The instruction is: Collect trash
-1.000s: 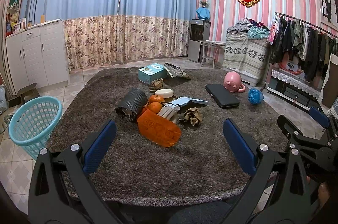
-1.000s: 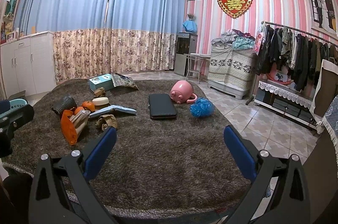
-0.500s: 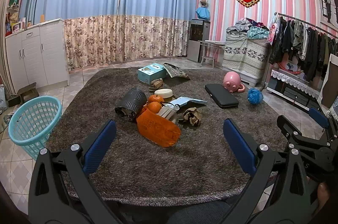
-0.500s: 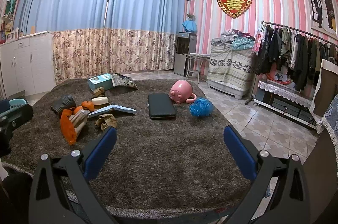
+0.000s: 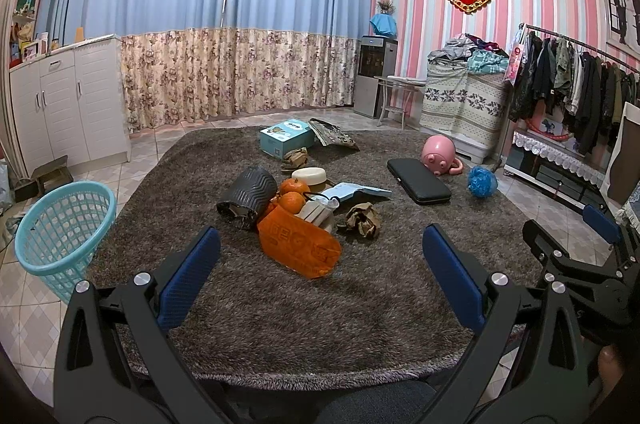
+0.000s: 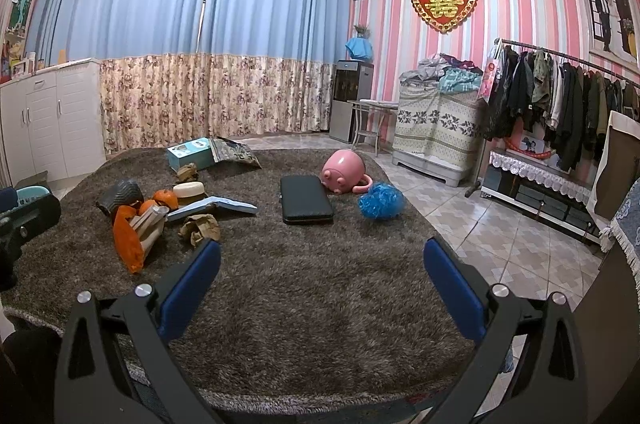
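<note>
A pile of items lies on the brown shag rug (image 5: 320, 304): an orange bag (image 5: 298, 248), two oranges (image 5: 292, 201), a crumpled brown paper (image 5: 363, 220), a dark ribbed cup on its side (image 5: 248, 197). A turquoise basket (image 5: 60, 228) stands on the floor left of the rug. My left gripper (image 5: 320, 276) is open and empty, near the rug's front edge, short of the pile. My right gripper (image 6: 320, 288) is open and empty over the rug's front; the pile (image 6: 132, 232) lies to its left.
Further back lie a black case (image 5: 418, 179), a pink pig-shaped pot (image 5: 438, 155), a blue mesh ball (image 5: 482, 181), a teal box (image 5: 286, 141) and an open booklet (image 5: 352, 191). A clothes rack (image 5: 568, 95) stands right, white cabinets (image 5: 60, 103) left.
</note>
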